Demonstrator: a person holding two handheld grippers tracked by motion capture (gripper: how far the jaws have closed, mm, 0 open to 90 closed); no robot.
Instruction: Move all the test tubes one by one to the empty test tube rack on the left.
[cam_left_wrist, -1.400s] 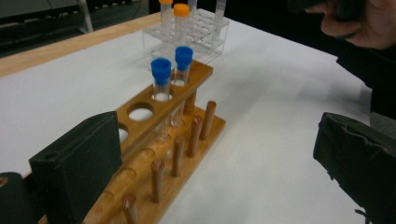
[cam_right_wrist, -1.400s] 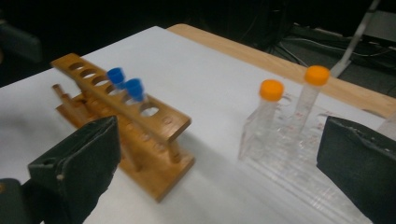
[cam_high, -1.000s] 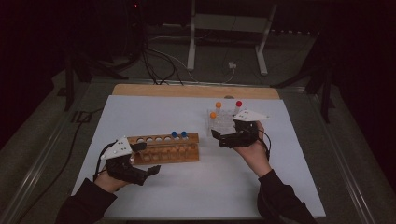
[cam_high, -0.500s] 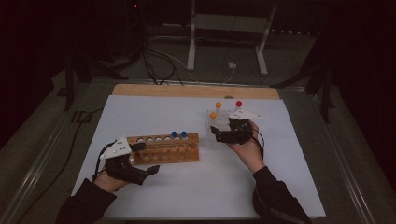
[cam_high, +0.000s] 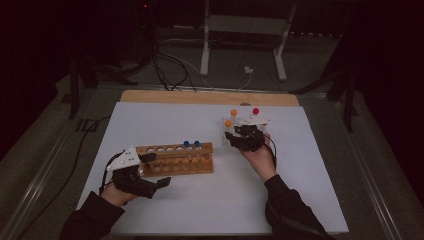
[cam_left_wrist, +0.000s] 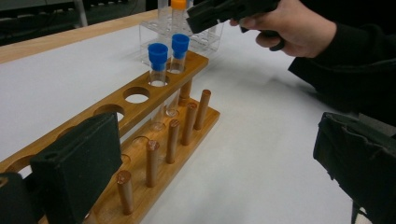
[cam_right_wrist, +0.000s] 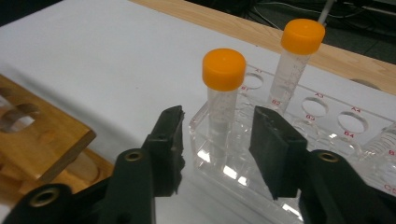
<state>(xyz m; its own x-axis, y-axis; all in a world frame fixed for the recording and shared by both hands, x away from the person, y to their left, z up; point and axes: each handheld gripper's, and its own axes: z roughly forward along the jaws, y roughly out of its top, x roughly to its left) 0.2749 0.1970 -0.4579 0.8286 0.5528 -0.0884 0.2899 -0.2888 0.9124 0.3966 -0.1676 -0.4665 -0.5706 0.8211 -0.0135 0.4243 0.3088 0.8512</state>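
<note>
A wooden rack (cam_high: 172, 159) (cam_left_wrist: 154, 135) lies on the white mat with two blue-capped tubes (cam_high: 191, 144) (cam_left_wrist: 166, 49) standing at its right end. My left gripper (cam_high: 156, 171) (cam_left_wrist: 210, 135) stands wide open by the rack's left end, and one jaw hangs over the rack. A clear rack (cam_high: 241, 120) (cam_right_wrist: 327, 140) holds two orange-capped tubes (cam_high: 230, 118) and a red-capped tube (cam_high: 255, 111). My right gripper (cam_high: 232, 134) (cam_right_wrist: 217, 135) is at the nearer orange-capped tube (cam_right_wrist: 223, 93). Its jaws have just been closing and flank the tube, with gaps left on both sides.
The white mat (cam_high: 165, 117) covers a wooden tabletop (cam_high: 150, 95) whose far edge shows beyond it. Cables and a metal stand (cam_high: 240, 30) lie on the floor past the table. A person's sleeve (cam_left_wrist: 345, 60) reaches across in the left gripper view.
My right gripper has moved left and down to the clear rack's near corner, and its jaws have narrowed around the orange-capped tube. The left gripper has stayed put.
</note>
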